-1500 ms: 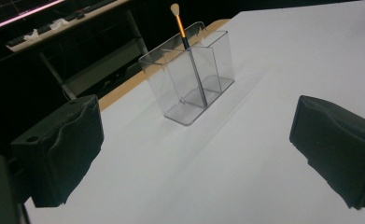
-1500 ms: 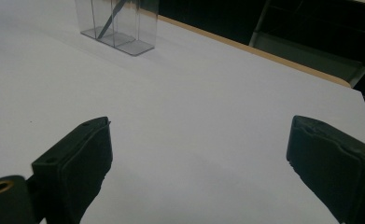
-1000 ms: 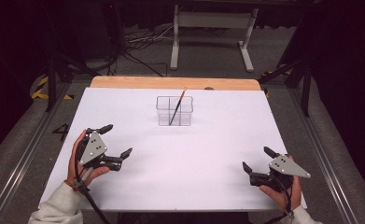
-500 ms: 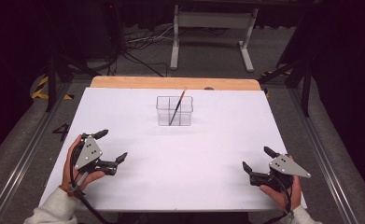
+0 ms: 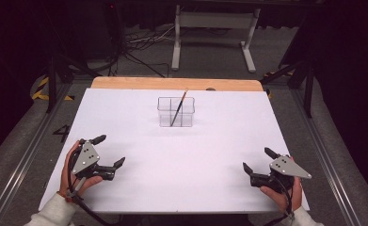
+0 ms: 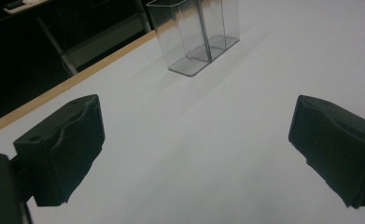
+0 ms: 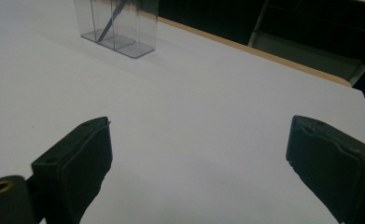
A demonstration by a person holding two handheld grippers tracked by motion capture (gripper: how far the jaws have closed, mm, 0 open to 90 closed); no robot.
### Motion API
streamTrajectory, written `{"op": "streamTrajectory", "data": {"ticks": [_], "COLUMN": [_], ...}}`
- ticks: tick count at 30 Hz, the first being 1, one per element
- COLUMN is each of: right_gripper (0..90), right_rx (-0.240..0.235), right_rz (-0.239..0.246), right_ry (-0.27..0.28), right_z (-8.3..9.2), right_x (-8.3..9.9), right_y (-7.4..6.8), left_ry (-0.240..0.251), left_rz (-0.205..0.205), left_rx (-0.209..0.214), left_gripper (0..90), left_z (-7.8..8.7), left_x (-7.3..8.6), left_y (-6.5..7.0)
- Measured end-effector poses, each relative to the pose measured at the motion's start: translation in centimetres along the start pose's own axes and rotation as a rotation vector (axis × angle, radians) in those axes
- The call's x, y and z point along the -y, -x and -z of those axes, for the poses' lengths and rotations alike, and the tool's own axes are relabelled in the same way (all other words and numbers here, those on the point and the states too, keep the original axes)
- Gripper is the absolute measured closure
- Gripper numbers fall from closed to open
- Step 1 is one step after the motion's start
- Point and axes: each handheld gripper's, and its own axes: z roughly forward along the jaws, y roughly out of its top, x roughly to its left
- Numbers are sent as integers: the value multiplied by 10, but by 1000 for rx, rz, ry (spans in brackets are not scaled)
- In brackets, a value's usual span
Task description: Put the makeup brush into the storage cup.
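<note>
1. A thin dark brush [image 5: 179,108] leans in a clear plastic divided holder [image 5: 175,112] at the far middle of the white table [image 5: 196,155], its tip tilted up and to the right.
2. The left gripper [image 5: 107,162] and the right gripper [image 5: 257,165] both gape wide, holding nothing (each near the table's front edge).
3. The holder lies ahead of both, well apart; I judge the left slightly nearer.
</note>
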Motion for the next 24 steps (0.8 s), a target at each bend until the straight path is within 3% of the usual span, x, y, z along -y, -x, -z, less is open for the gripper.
{"op": "streamTrajectory", "data": {"ticks": [16,20,24], "right_gripper": [77,78,78], "right_rx": [-7,-5,4], "right_rz": [-15,-5,-14], "right_ry": [3,-22,0], "right_z": [-1,2,5], "right_x": [0,5,1], "right_y": [2,1,3], "left_ry": [-17,-8,-13], "left_rz": [77,102,107], "left_rx": [-4,-3,6], "left_gripper": [46,46,54], "left_z": [16,22,26], "left_x": [24,29,33], "left_y": [0,0,4]}}
